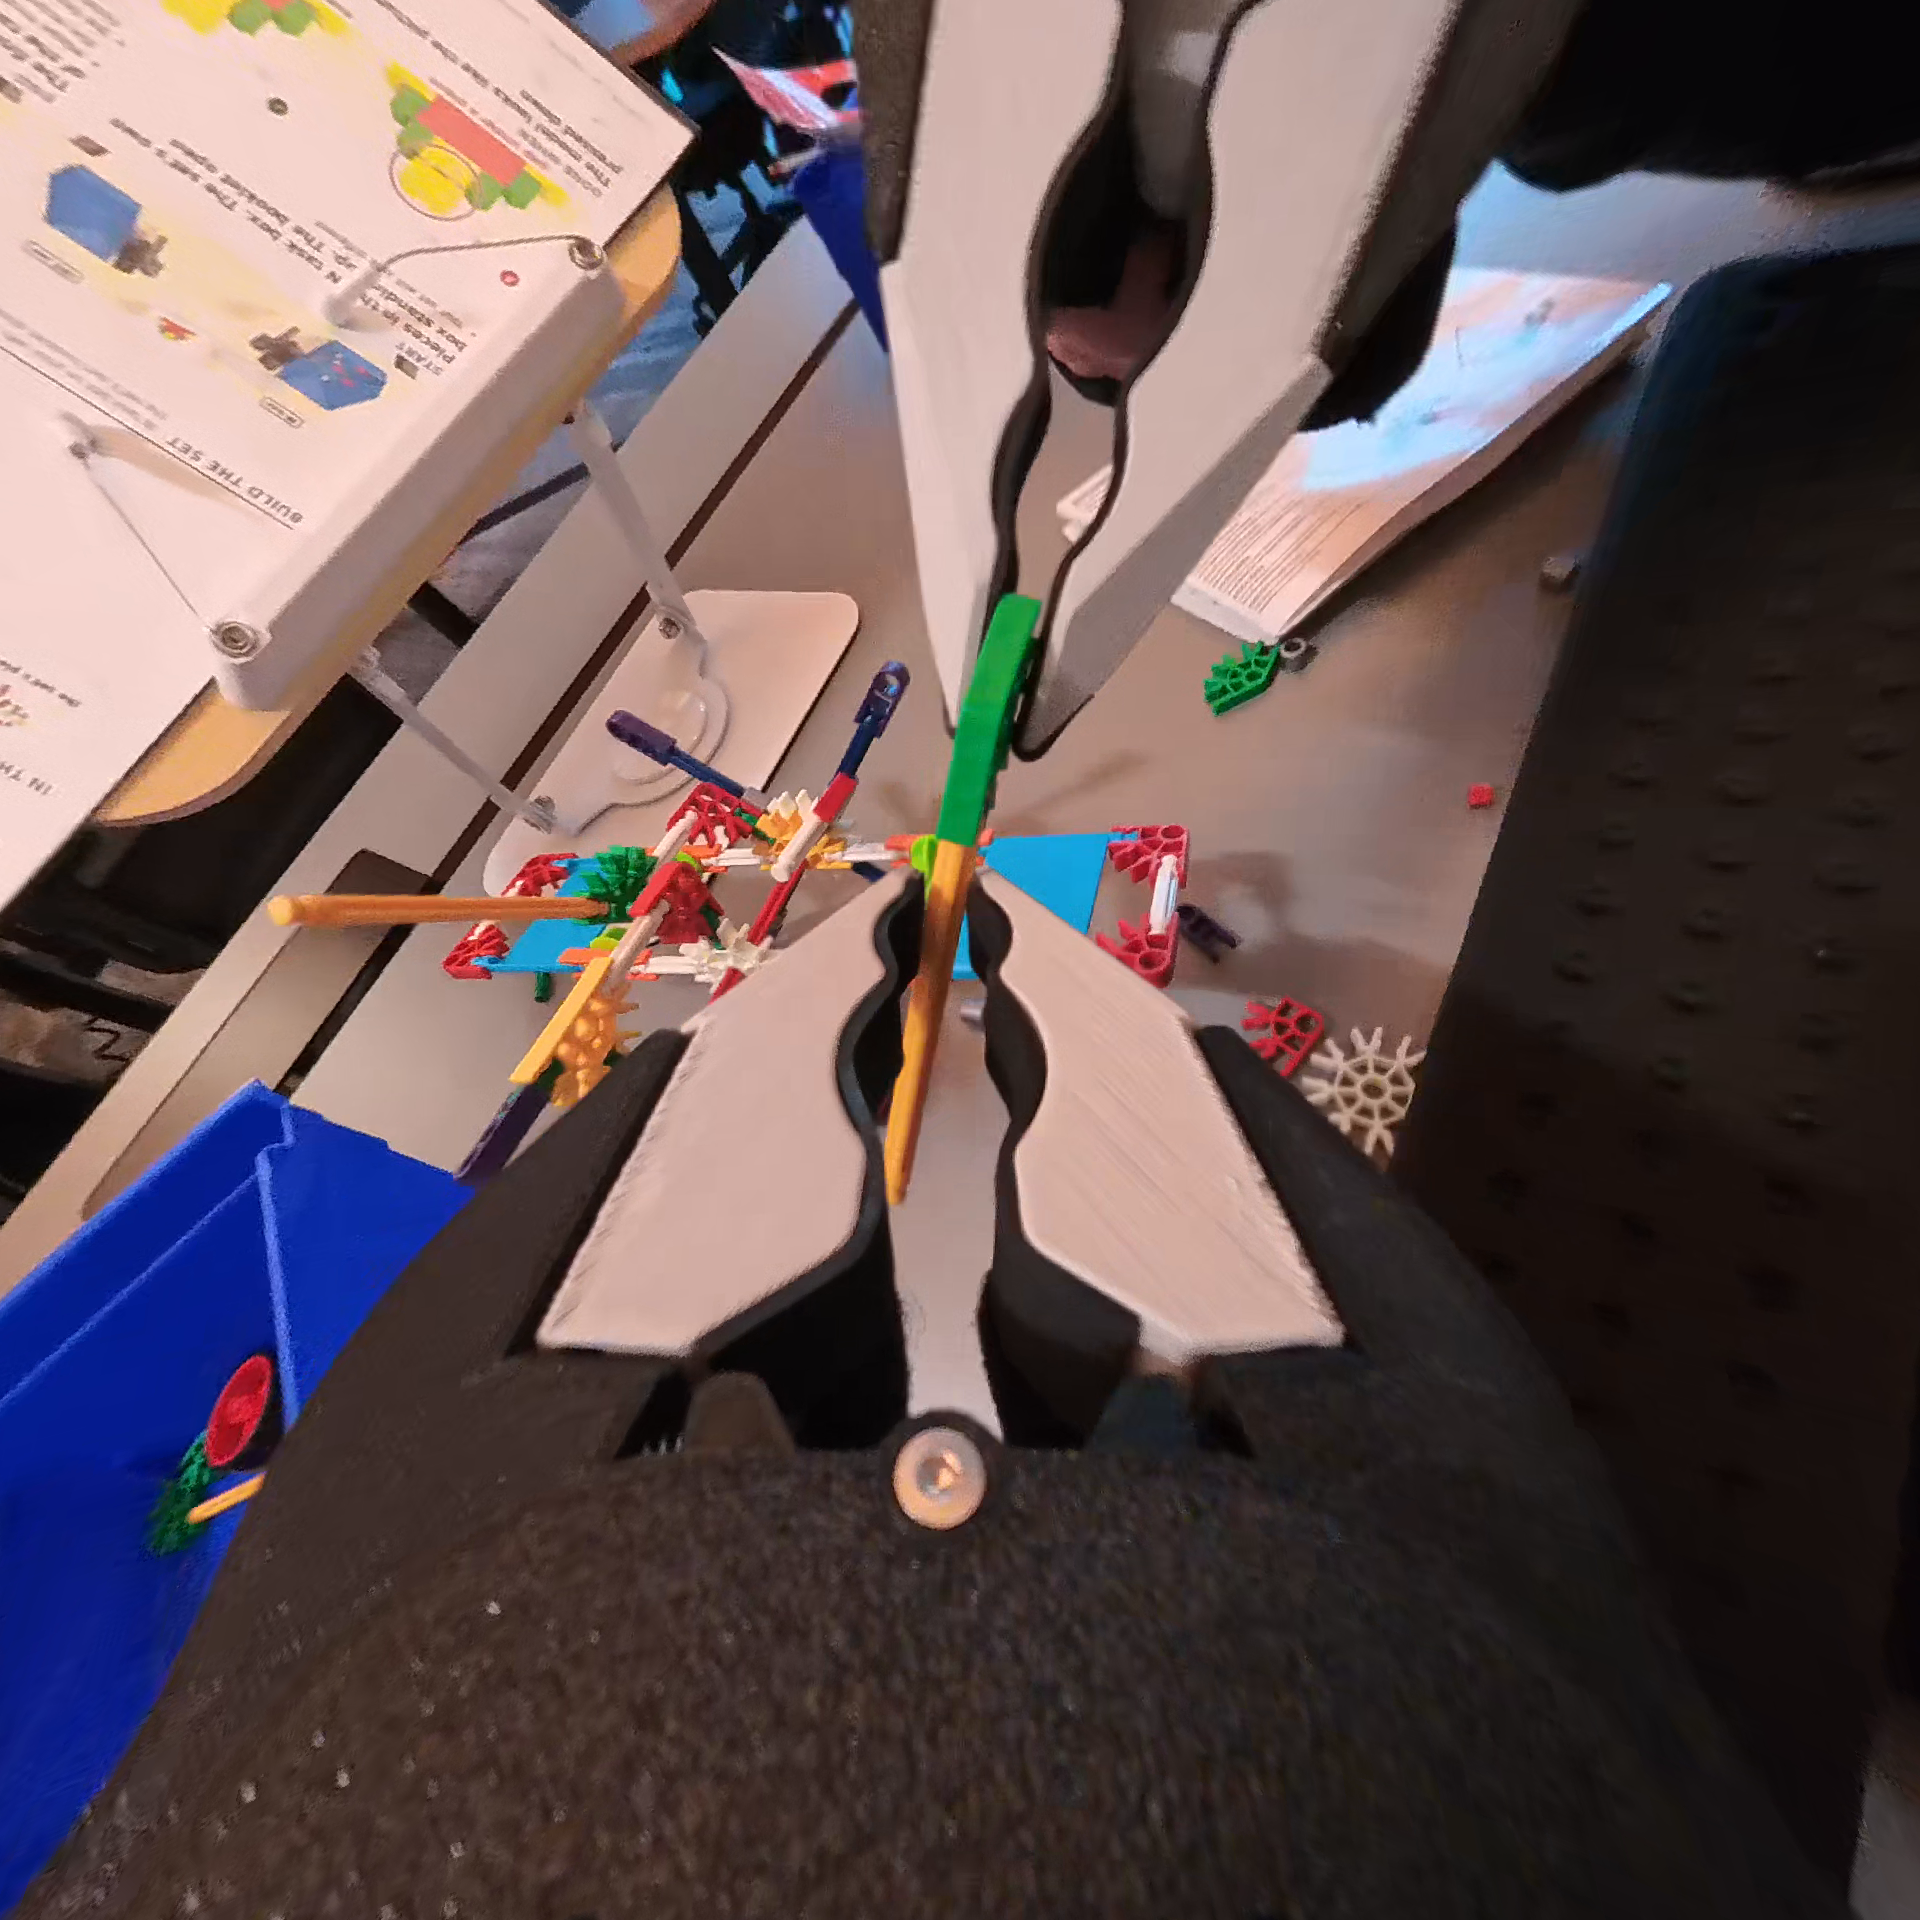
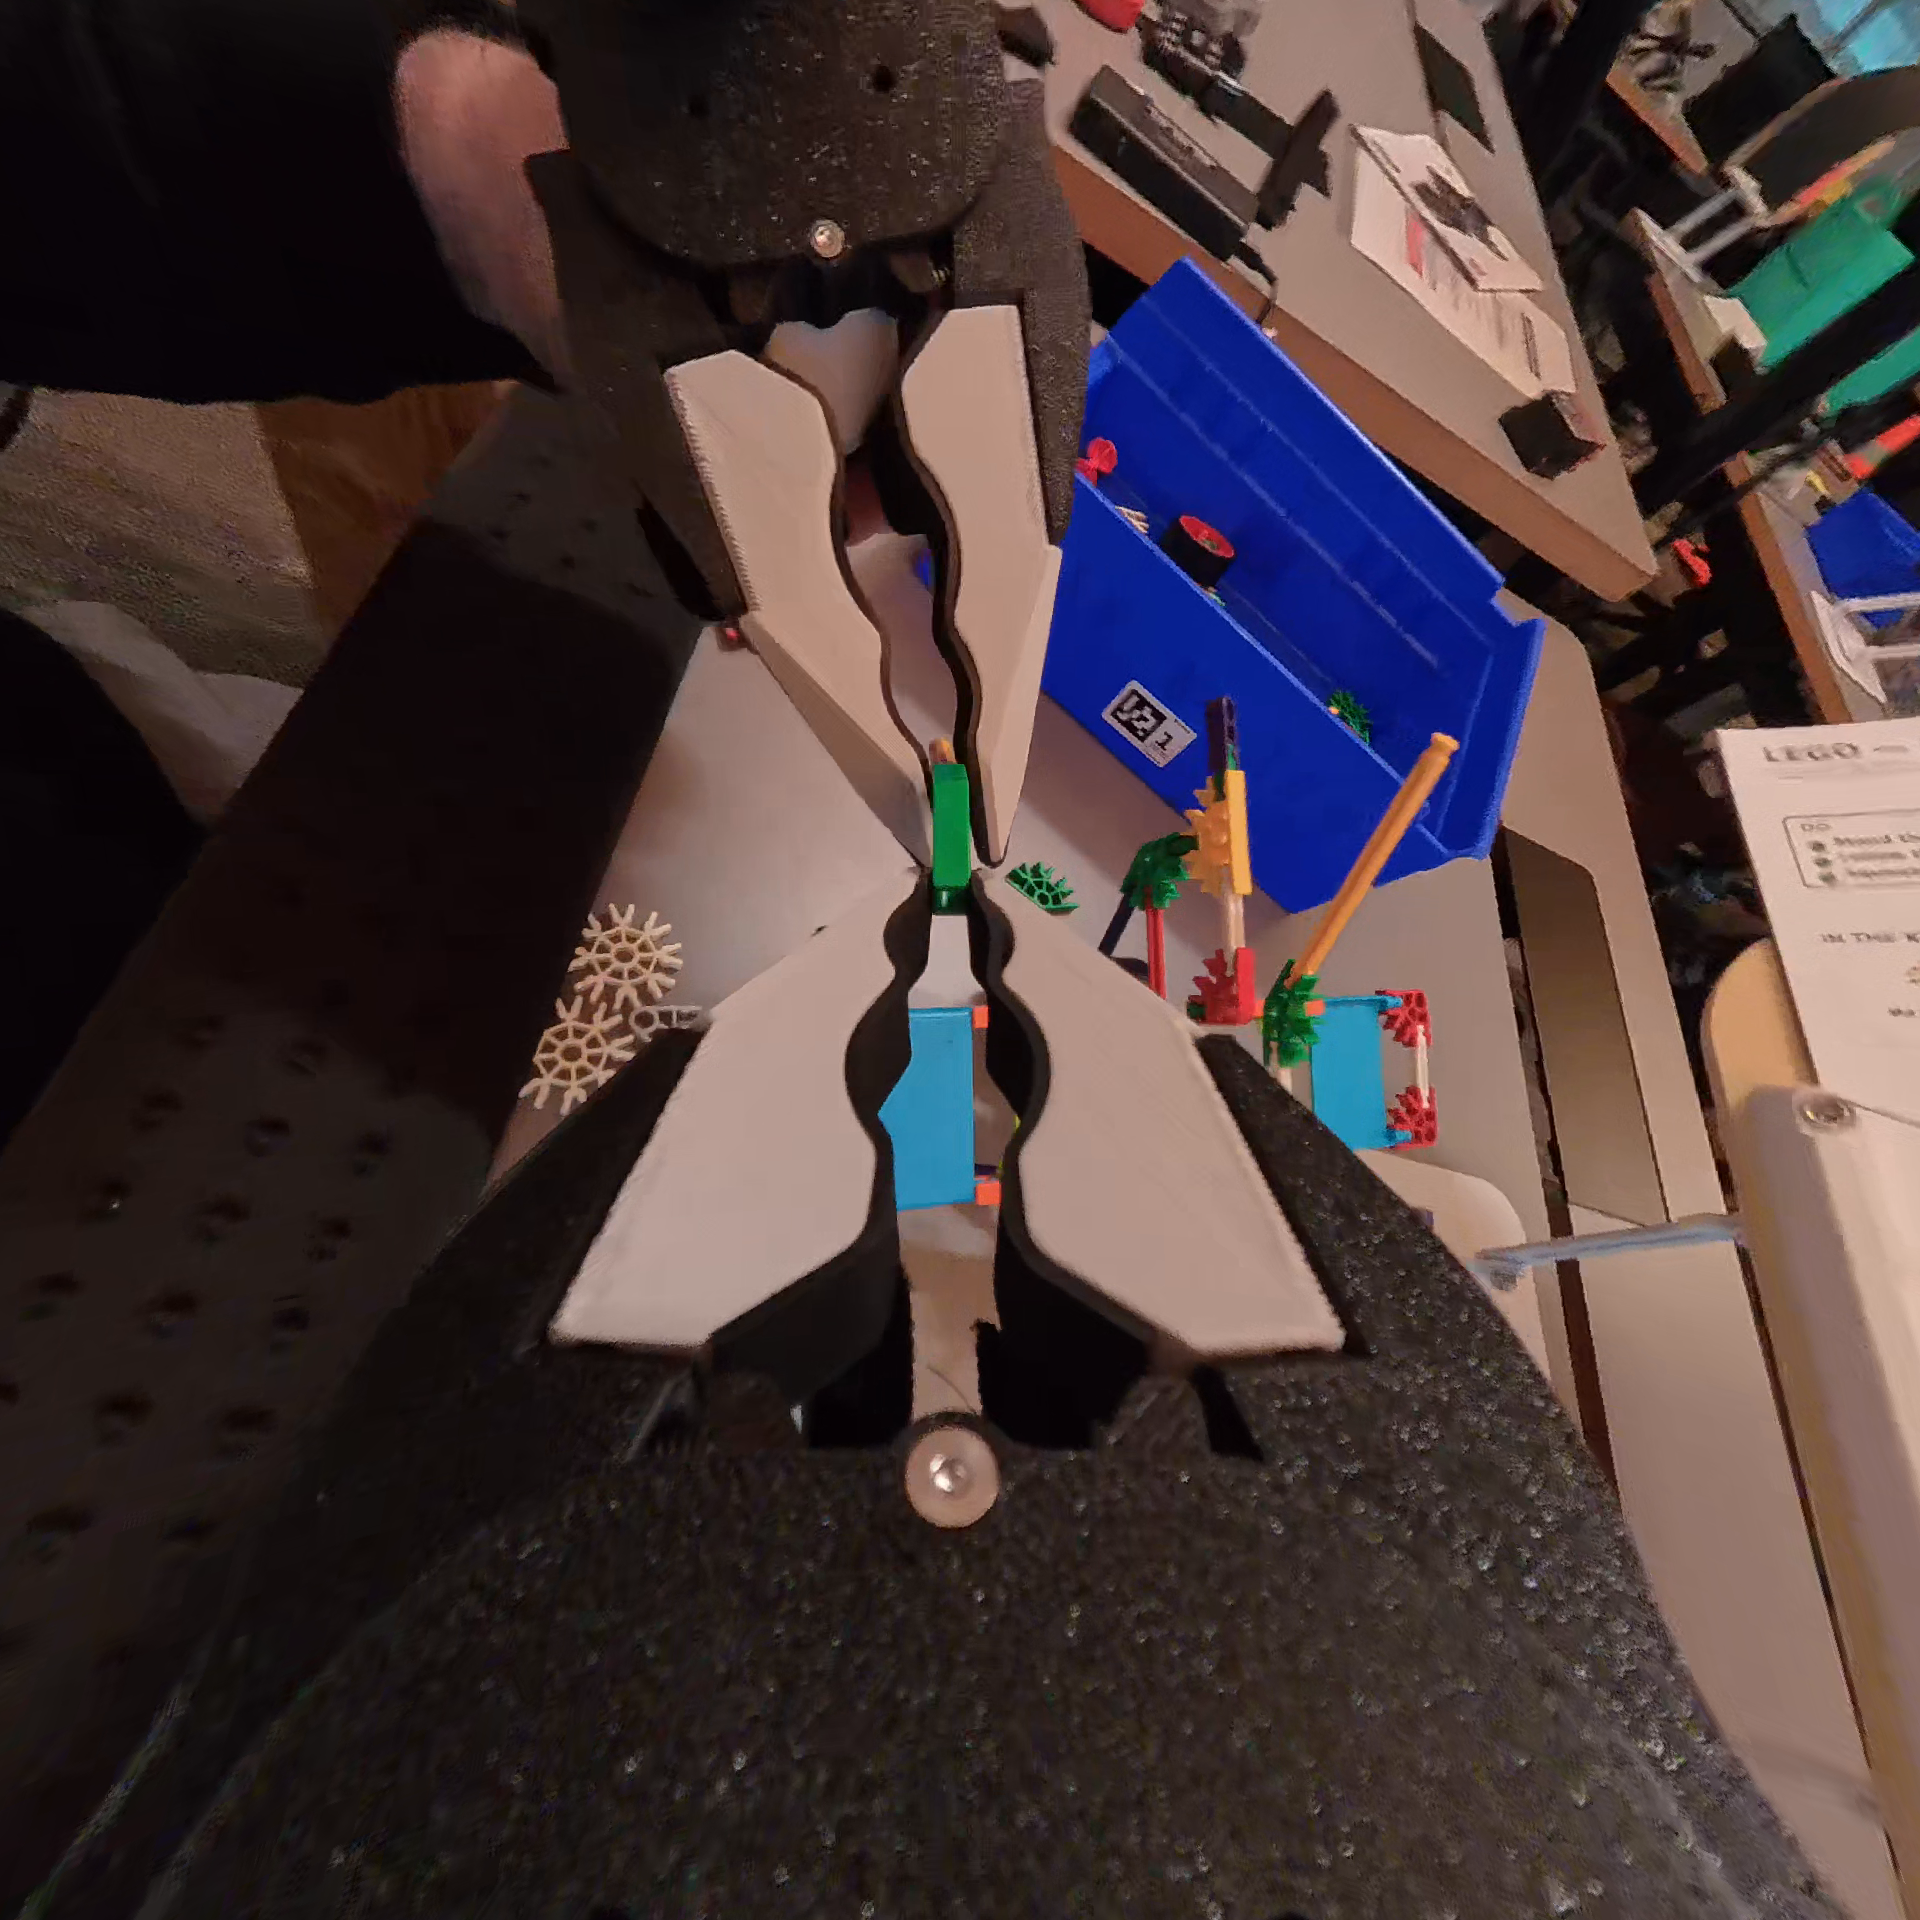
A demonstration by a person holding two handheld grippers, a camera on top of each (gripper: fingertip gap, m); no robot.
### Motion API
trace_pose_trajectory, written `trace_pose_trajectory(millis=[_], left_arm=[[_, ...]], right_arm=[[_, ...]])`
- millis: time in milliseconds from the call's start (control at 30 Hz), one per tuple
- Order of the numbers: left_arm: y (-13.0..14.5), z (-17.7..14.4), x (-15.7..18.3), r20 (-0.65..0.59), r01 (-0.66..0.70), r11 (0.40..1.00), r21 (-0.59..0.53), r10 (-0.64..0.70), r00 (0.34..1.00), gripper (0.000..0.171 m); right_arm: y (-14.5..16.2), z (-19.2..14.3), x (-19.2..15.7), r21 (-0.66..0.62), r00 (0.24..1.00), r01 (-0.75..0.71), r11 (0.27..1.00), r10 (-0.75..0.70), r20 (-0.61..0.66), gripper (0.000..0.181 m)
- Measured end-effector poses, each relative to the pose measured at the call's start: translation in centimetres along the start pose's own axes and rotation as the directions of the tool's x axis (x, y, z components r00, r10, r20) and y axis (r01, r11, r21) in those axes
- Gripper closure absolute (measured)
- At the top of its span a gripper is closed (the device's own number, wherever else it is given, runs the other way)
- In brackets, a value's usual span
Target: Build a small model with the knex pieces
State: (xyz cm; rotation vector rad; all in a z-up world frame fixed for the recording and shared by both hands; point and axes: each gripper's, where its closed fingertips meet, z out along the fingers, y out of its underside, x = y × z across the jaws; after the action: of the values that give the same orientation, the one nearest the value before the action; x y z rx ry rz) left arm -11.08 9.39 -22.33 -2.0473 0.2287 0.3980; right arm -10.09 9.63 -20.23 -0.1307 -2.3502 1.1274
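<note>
My left gripper (image 1: pixel 948 883) is shut on a yellow-orange rod (image 1: pixel 923 1023) that runs back between its fingers. My right gripper (image 1: pixel 989 727) comes down from above in the left wrist view and is shut on a green connector (image 1: pixel 982 727). The green connector meets the rod's front end, tip to tip, above the table. In the right wrist view my right gripper (image 2: pixel 951 899) grips the green connector (image 2: pixel 949 831), and the left gripper (image 2: pixel 956 810) faces it from above. A colourful rod-and-connector model (image 1: pixel 727 894) with light blue panels (image 2: pixel 1340 1049) stands on the table just beyond.
A blue bin (image 1: pixel 208 1299) with a few parts stands by the model (image 2: pixel 1299 623). A white instruction board (image 1: pixel 260 312) on a stand is alongside. White snowflake connectors (image 2: pixel 623 961), a loose green connector (image 1: pixel 1242 675), a red connector (image 1: pixel 1286 1029) and a booklet (image 1: pixel 1403 468) lie around. Both grippers' tips are close together, under 4 cm apart.
</note>
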Motion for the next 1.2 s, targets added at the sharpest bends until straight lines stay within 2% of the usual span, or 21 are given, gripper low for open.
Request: trace_pose_trajectory(millis=[300,533,833,933,1033,1133,1200], left_arm=[[0.3,2.1,2.2,-0.070,0.118,0.992,0.044,-0.115,0.991,0.163],[0.7,2.3,3.0,-0.024,0.140,0.990,0.008,-0.140,0.990,0.163],[0.5,2.1,3.2,0.068,0.151,0.988,-0.010,-0.150,0.986,0.163],[-0.5,2.3,3.7,-0.008,0.267,0.962,0.055,-0.267,0.964,0.168],[0.5,2.7,3.0,0.020,0.298,0.954,0.031,-0.299,0.954,0.168],[0.0,2.9,3.2,-0.037,0.368,0.927,0.065,-0.366,0.930,0.167],[-0.7,2.7,3.2,-0.097,0.453,0.886,0.097,-0.444,0.891,0.167]], right_arm=[[2.3,-0.7,-1.7,-0.097,0.962,-0.020,0.995,-0.007,-0.272,0.175],[2.8,-0.8,-2.6,-0.147,0.869,0.036,0.988,-0.104,-0.484,0.175],[2.4,-1.2,-2.7,-0.211,0.742,0.152,0.966,-0.252,-0.621,0.174],[2.1,-1.2,-2.1,-0.237,0.666,0.191,0.953,-0.303,-0.681,0.177],[2.7,-0.7,-1.7,-0.238,0.685,0.170,0.956,-0.288,-0.669,0.176],[2.7,-0.9,-1.3,-0.269,0.643,0.179,0.946,-0.319,-0.696,0.176],[2.4,-1.5,-1.0,-0.274,0.590,0.195,0.942,-0.335,-0.734,0.176]])
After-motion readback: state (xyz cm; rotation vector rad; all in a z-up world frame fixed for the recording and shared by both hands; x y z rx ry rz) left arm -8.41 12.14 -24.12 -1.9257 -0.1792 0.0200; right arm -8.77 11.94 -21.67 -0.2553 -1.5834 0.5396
